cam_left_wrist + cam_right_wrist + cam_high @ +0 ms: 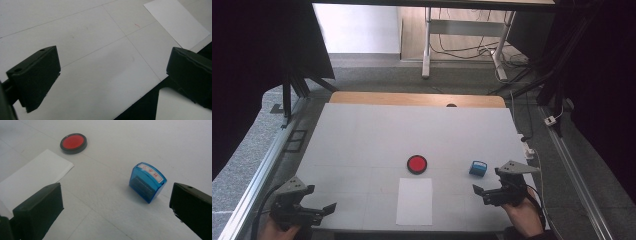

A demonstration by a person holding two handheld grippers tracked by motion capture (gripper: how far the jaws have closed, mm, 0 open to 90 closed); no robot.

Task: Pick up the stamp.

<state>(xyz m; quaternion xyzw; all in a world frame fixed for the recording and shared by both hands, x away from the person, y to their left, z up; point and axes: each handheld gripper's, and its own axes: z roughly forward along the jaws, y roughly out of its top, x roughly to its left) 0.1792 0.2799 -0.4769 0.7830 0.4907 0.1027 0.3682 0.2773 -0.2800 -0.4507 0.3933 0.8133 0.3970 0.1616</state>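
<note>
The blue stamp (478,168) stood on the white table (362,140) just ahead of the right gripper (488,192), a little to its outer side, and that was the relation the next move seemed to turn on. In the right gripper view the stamp (147,182) sat between the lines of the two black jaws but nearer the right-hand one, not yet between them, tilted back so that its labelled top faced up and away. Its long axis ran slantwise across the line of the jaws, so a small turn of the wrist would probably be needed to close on its broad faces. The right gripper's jaws stood wide apart and held nothing. The left gripper (314,212) hovered at the near left corner of the table, well apart from the stamp, its jaws likewise spread wide and empty; in the left gripper view they framed bare table and a corner of the sheet of paper (175,21). The right hand (524,215) was plainly the nearer one. The paper (414,201) lay flat near the front edge, between the two grippers, with nothing on it. Just beyond its far end sat the round ink pad (417,164), a shallow black dish with its lid off, showing a red pad inside. The stamp stood to the right of the ink pad, apart from it.
</note>
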